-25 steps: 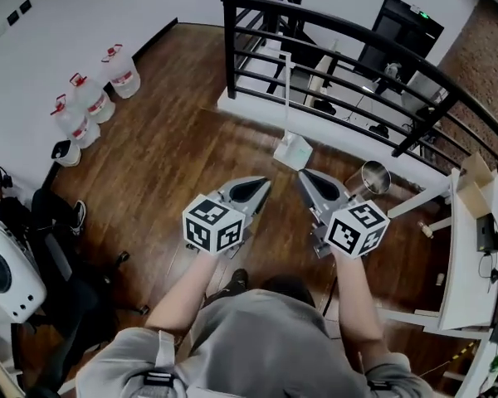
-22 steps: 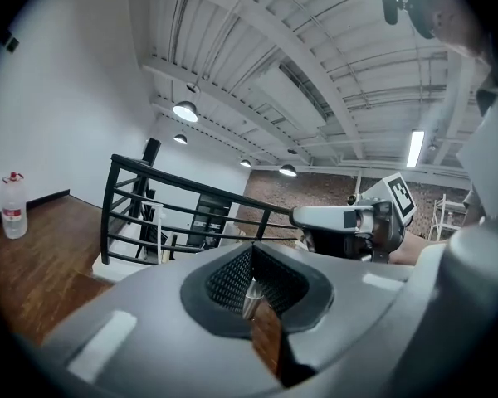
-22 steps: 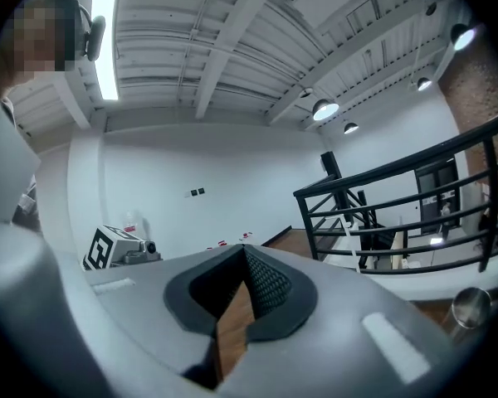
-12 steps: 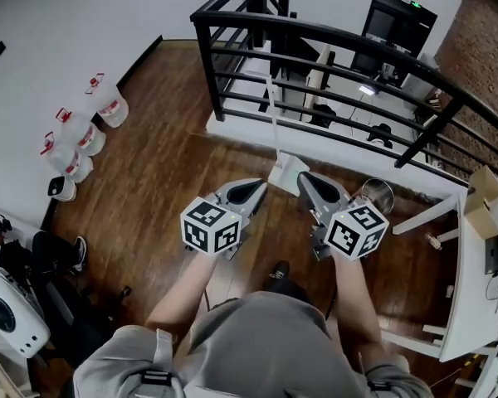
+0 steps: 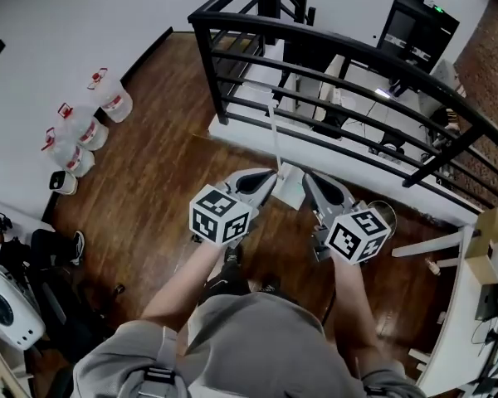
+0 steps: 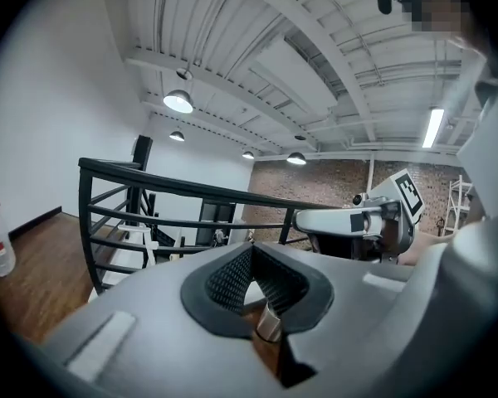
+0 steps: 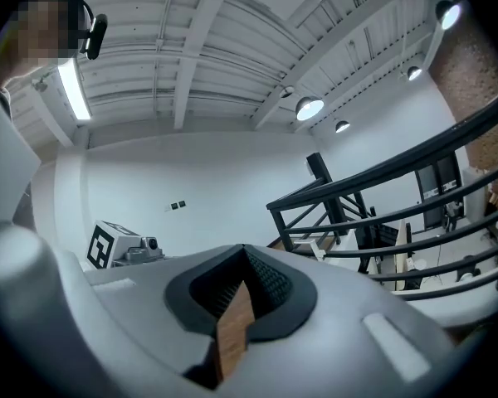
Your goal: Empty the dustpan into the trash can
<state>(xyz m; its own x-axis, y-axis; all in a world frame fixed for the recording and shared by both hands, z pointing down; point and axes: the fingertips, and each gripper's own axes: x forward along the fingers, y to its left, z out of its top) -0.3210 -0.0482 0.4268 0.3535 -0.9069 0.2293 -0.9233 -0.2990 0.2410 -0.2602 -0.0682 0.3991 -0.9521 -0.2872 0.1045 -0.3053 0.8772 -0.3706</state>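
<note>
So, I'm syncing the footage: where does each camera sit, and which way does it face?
Head view: on the person's head, steeply down at dustpan and railing; forearms, left gripper, right gripper show.
Left gripper view: on left gripper, along its shut jaws toward the railing; right gripper shows.
Right gripper view: on right gripper, along its shut jaws toward the wall; left gripper shows.
Shared: the railing, in all three.

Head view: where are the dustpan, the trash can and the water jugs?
dustpan [image 5: 289,187], head view, on its white pan below the long handle.
trash can [image 5: 387,208], head view, on its shiny metal rim.
water jugs [image 5: 112,99], head view, on the body of the uppermost jug by the wall.
</note>
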